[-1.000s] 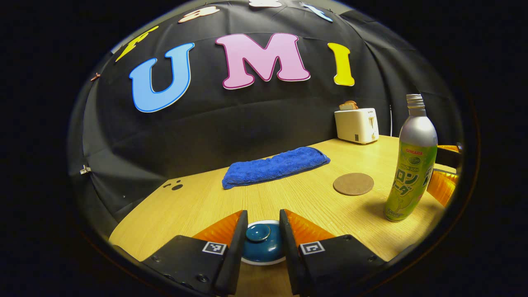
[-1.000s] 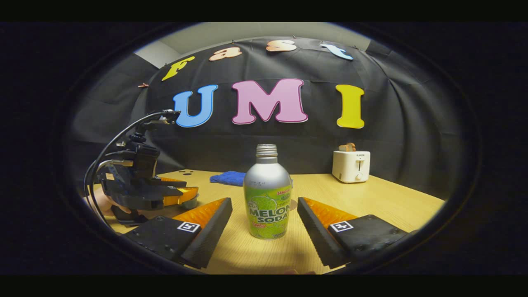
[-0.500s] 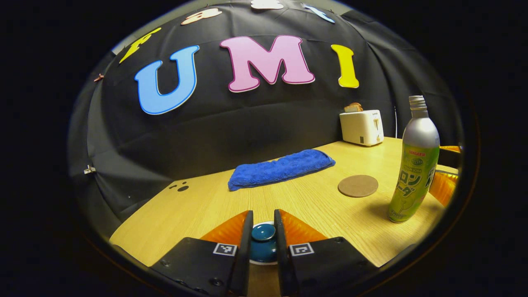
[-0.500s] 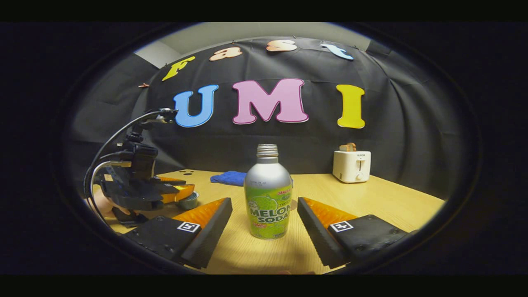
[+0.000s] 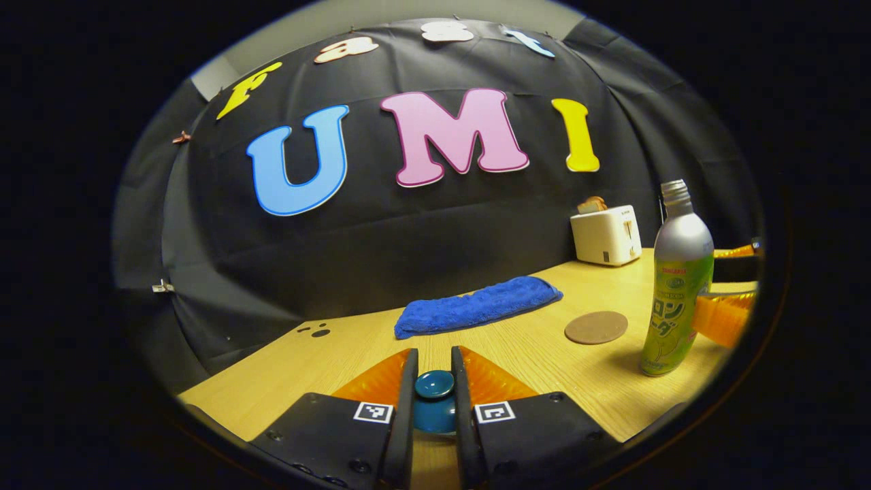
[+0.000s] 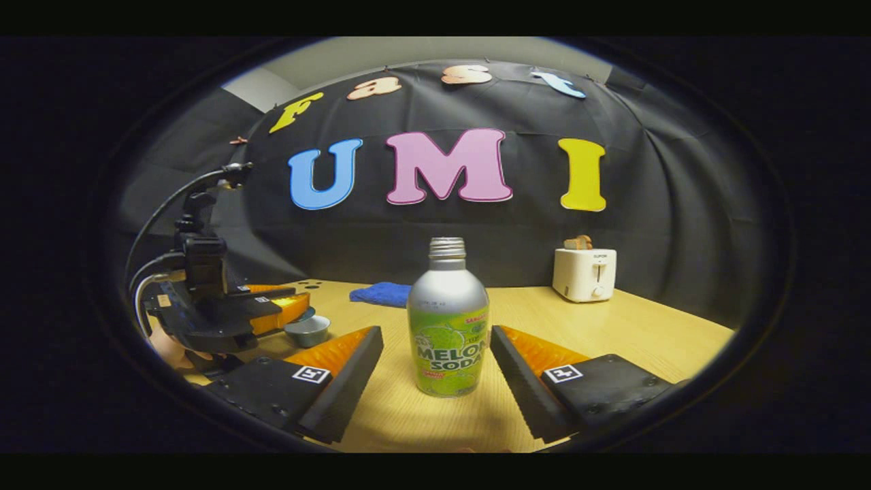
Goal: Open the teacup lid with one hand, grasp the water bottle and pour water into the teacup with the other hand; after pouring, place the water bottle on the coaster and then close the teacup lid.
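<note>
Now | left gripper [image 5: 433, 389] clamps lid [image 5: 434, 384] above teacup [image 6: 307, 330] | right gripper [image 6: 435, 354] spread, clearing bottle [image 6: 448, 327] both sides

Both views low over the table [image 5: 517, 340], facing the back wall, sharing bottle [image 5: 674, 292] and toaster [image 6: 584, 274]

It is a recording booth arranged like a small kitchen corner: black cloth [image 6: 680, 224] hangs as the wall behind a light wooden surface [image 6: 639, 333], where a white toaster [image 6: 584, 274] with bread and a folded blue towel [image 5: 476, 307] stand as household props.
</note>
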